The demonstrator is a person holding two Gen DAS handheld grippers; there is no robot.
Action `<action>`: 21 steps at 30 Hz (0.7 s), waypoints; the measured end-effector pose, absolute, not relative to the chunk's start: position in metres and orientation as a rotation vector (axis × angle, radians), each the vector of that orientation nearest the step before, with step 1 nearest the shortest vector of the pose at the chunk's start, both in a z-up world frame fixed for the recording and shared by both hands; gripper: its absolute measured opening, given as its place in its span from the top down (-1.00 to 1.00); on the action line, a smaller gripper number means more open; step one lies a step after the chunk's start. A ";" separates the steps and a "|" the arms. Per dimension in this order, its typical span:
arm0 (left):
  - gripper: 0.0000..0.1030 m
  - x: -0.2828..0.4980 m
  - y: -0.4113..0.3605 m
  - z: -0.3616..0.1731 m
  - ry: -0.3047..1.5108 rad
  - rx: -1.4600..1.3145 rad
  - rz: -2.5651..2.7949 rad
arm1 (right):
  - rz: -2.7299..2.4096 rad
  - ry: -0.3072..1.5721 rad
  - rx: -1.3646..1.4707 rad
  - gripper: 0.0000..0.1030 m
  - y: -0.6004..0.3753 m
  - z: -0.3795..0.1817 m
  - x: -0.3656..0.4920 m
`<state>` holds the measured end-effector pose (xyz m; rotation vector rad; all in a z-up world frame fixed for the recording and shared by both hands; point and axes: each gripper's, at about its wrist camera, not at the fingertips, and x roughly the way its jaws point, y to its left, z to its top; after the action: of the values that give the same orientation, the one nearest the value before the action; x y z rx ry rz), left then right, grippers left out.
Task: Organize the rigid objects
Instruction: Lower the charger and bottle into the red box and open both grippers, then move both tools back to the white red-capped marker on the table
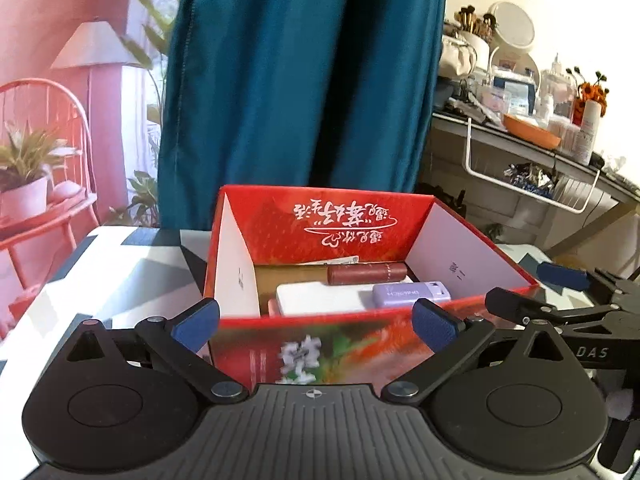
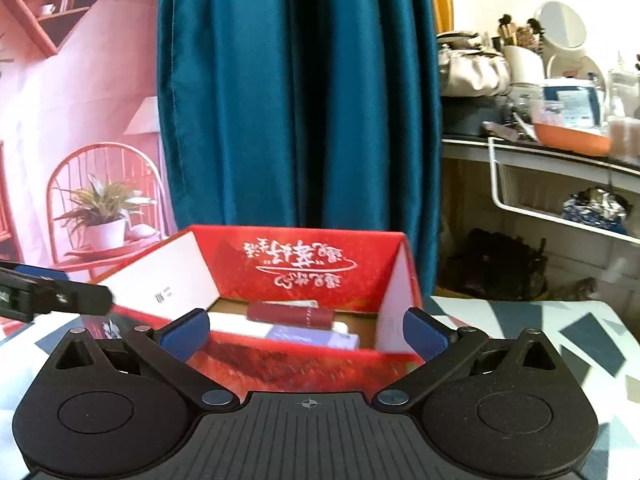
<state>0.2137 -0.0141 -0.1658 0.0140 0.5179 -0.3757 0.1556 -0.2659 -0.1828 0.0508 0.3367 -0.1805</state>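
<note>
A red cardboard box (image 1: 320, 216) with white script on its far wall stands open on the patterned table (image 1: 120, 272). Inside lie a dark red lipstick tube (image 1: 366, 273), a purple USB stick (image 1: 410, 292) and a flat white case (image 1: 320, 300). My left gripper (image 1: 316, 326) is open, its blue pads level with the box's near wall and nothing pressed between them. In the right wrist view the same box (image 2: 304, 256) holds the lipstick tube (image 2: 290, 316) and the USB stick (image 2: 312, 338). My right gripper (image 2: 304, 336) is open before the near wall. Each gripper shows at the other view's edge.
A teal curtain (image 1: 300, 80) hangs behind the table. To the right stands a cluttered shelf (image 1: 520, 120) with an orange bowl (image 1: 532, 130) and a white wire basket (image 1: 532, 180). A pink backdrop with a chair and plant (image 2: 100, 208) is at the left.
</note>
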 end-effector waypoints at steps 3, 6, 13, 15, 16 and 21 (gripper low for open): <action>-1.00 0.199 -0.011 -0.172 0.523 0.019 -0.344 | -0.181 0.328 0.050 -0.99 -0.262 -0.189 0.142; -1.00 0.187 -0.009 -0.182 0.560 -0.010 -0.336 | -0.176 0.324 0.033 -0.99 -0.256 -0.198 0.131; -0.88 0.167 -0.006 -0.219 0.688 -0.093 -0.293 | -0.094 0.404 0.004 -0.94 -0.249 -0.225 0.129; -0.71 0.167 -0.003 -0.232 0.748 -0.136 -0.287 | -0.069 0.442 -0.014 -0.79 -0.248 -0.235 0.133; -0.61 0.167 -0.003 -0.238 0.770 -0.138 -0.289 | -0.059 0.467 -0.021 -0.74 -0.247 -0.240 0.136; -0.33 0.168 -0.004 -0.249 0.797 -0.126 -0.299 | -0.013 0.538 0.002 -0.33 -0.245 -0.258 0.148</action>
<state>0.1683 -0.0037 -0.2492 -0.1259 0.7967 -0.2986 0.1480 -0.2447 -0.2580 0.0021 0.5378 -0.0131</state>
